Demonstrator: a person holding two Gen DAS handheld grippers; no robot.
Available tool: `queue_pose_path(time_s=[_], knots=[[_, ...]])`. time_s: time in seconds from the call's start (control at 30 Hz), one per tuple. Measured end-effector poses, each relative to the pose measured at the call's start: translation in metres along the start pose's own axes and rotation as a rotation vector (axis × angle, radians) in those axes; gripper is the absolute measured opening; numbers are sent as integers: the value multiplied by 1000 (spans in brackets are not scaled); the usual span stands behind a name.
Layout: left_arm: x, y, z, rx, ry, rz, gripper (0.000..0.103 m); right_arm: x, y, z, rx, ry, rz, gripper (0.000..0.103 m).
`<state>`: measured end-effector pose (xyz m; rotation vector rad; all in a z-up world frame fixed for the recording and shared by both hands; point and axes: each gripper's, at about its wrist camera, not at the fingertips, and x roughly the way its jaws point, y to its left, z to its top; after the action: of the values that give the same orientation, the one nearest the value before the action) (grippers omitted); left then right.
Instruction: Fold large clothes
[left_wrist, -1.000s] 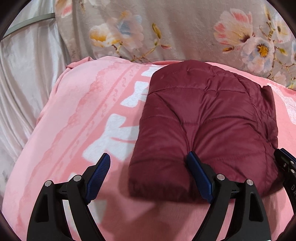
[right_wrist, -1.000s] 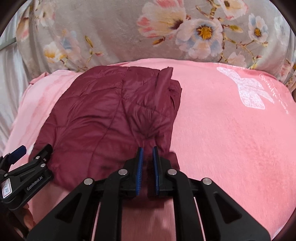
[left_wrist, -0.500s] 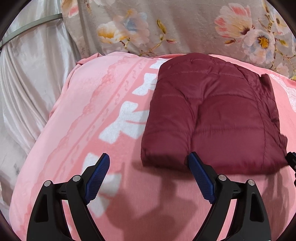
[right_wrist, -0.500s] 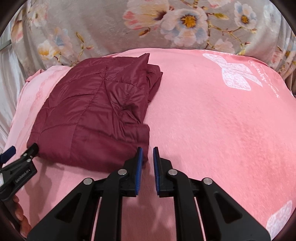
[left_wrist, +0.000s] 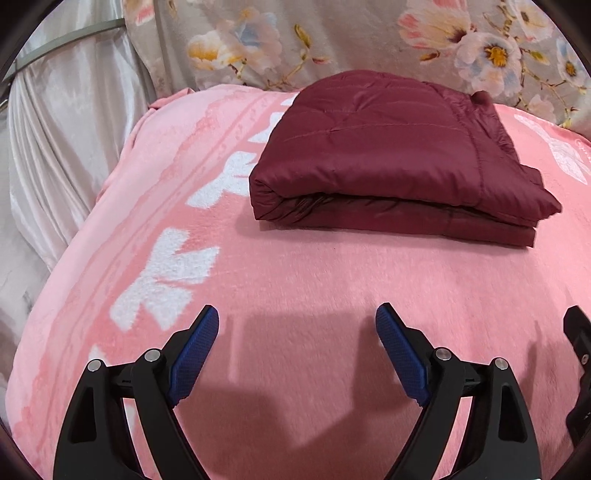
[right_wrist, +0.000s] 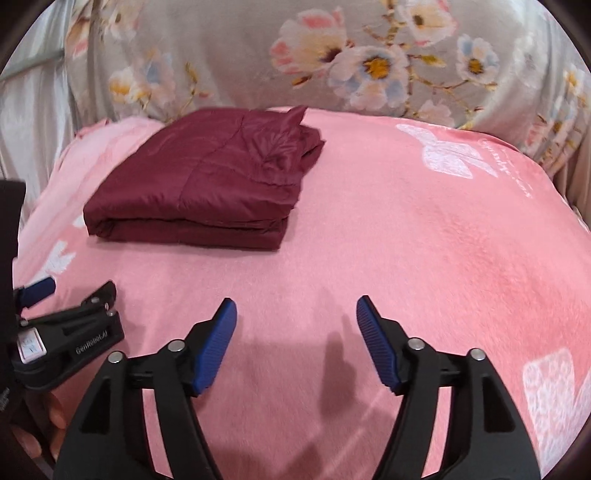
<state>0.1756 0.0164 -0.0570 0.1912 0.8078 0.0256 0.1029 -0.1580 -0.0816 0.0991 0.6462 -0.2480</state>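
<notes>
A maroon quilted jacket (left_wrist: 388, 155) lies folded in a flat rectangular stack on the pink blanket (left_wrist: 295, 280). It also shows in the right wrist view (right_wrist: 207, 184), at the far left. My left gripper (left_wrist: 297, 325) is open and empty, well short of the jacket's near edge. My right gripper (right_wrist: 295, 317) is open and empty, also back from the jacket and to its right. The left gripper also shows at the left edge of the right wrist view (right_wrist: 70, 295).
A grey floral quilt (right_wrist: 332, 62) is bunched along the far side of the bed. A shiny pale curtain (left_wrist: 62, 147) hangs at the left. The pink blanket carries white prints (right_wrist: 450, 155).
Both grippers have pulled back from the jacket toward the near side. The right gripper has gone from shut to open. The jacket now lies untouched.
</notes>
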Motion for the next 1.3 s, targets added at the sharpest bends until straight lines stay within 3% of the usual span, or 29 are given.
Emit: queue_pose_path(time_s=[0.5, 0.8, 1.3], knots=[[-31, 3, -23, -11, -92, -2, 87, -31, 7, -18, -47, -96, -16, 80], [-29, 1, -24, -7, -81, 4, 87, -24, -1, -18, -6, -64, -15, 81], [-30, 0, -25, 5, -98, -4, 87, -30, 1, -18, -28, -85, -27, 81]])
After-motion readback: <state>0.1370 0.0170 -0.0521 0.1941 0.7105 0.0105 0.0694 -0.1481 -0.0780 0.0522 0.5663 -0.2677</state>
